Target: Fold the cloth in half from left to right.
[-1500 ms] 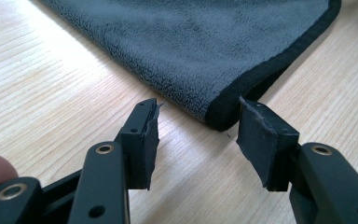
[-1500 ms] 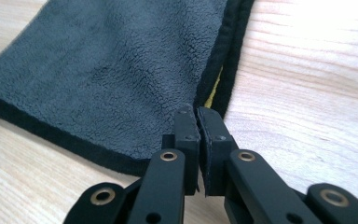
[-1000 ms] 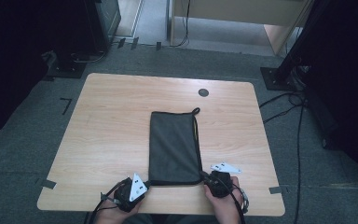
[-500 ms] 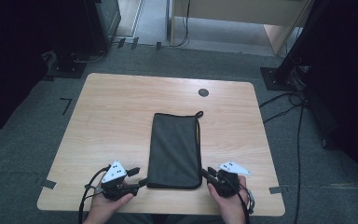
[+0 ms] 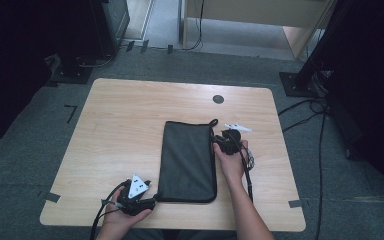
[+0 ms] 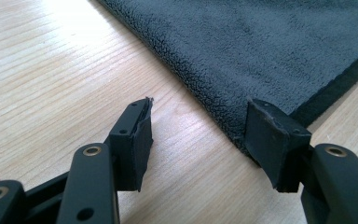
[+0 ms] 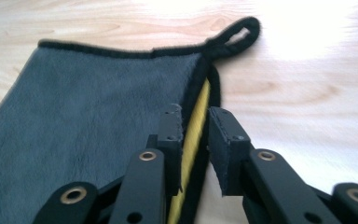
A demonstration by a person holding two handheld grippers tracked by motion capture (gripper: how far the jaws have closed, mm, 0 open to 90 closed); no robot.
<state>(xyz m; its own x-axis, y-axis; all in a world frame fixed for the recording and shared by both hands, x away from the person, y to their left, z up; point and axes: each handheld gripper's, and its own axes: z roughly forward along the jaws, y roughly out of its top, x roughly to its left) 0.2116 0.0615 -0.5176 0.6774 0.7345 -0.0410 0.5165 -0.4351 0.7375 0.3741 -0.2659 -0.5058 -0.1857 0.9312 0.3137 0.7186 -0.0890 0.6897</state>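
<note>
A dark grey folded towel (image 5: 187, 160) lies flat on the wooden table (image 5: 125, 125), with a hanging loop (image 5: 213, 121) at its far right corner. My left gripper (image 5: 152, 202) rests at the towel's near left corner; its jaws have just been opening and stand open (image 6: 198, 135), the right pad beside the towel corner (image 6: 270, 46). My right gripper (image 5: 220, 140) sits on the towel's right edge, short of the loop (image 7: 235, 35). Its jaws (image 7: 196, 121) have just been opening and stand a little apart over the black hem and a yellow inner layer (image 7: 198, 112).
A round cable hole (image 5: 218, 99) sits in the table's far right part. Tape marks (image 5: 52, 196) stick out at the near corners. Dark stands and cables (image 5: 305, 107) lie on the floor to the right and behind. Bare wood surrounds the towel.
My right gripper has left the towel's near right corner and travelled along the right edge toward the loop. Both grippers' jaws have come apart. The left hand has stayed near its corner.
</note>
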